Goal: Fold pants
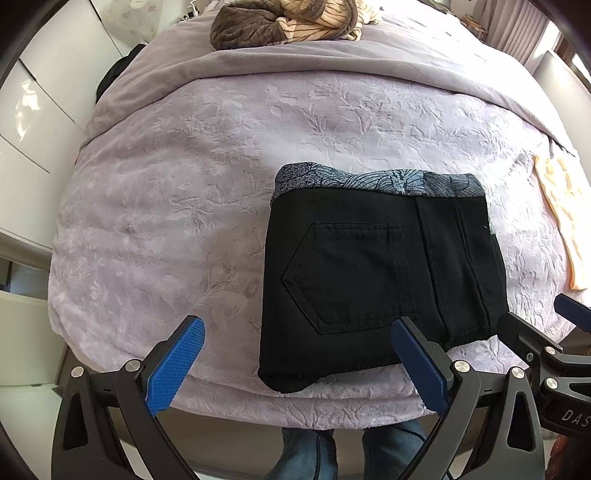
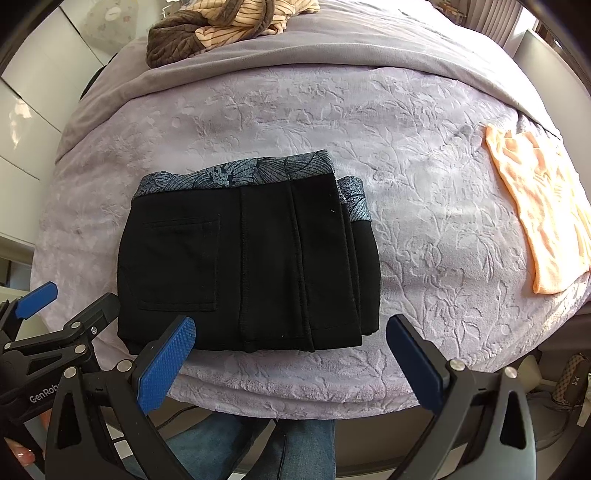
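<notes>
The pants (image 1: pixel 380 273) lay folded into a compact black block near the front edge of the bed (image 1: pixel 184 206), patterned waistband (image 1: pixel 376 181) on the far side, back pocket (image 1: pixel 347 273) facing up. The left gripper (image 1: pixel 297 365) hung spread wide, holding nothing, just off the pants' near edge. The right gripper (image 2: pixel 291 362) was spread wide too, empty, above the bed's front edge. A peach cloth (image 2: pixel 543 218) sat well apart at the right, a brown blanket (image 2: pixel 207 26) at the far end.

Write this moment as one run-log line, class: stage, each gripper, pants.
stage: fold looks done | left gripper: open, empty | right gripper: open, empty | black pants: compact stack near bed edge, untouched
</notes>
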Tool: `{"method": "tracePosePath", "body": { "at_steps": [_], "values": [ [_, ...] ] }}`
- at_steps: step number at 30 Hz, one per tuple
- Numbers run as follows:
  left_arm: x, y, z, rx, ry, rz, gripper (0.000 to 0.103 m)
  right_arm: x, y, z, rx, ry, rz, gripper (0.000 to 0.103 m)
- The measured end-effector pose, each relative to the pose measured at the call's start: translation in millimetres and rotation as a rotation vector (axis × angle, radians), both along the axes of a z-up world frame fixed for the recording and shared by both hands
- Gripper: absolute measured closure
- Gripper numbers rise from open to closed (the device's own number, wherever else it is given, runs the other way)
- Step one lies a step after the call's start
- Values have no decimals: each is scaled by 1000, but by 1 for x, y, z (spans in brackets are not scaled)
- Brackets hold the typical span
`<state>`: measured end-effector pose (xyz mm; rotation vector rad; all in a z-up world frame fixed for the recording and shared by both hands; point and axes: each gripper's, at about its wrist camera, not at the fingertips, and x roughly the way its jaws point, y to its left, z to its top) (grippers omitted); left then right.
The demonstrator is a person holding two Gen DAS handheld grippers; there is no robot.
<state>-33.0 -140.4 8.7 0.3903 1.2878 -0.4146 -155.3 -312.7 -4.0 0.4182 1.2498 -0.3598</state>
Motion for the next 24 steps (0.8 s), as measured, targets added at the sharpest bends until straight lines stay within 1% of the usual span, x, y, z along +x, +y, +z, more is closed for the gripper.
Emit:
{"method": "tracePosePath", "body": {
  "at_steps": [10,24],
  "values": [
    [3,1,-2,-1,6,-11,2,7,-2,1,-5,8,21,0],
    [4,-1,-2,0,7,-18,2,7,-2,1,-4,6,20,0]
  ]
}}
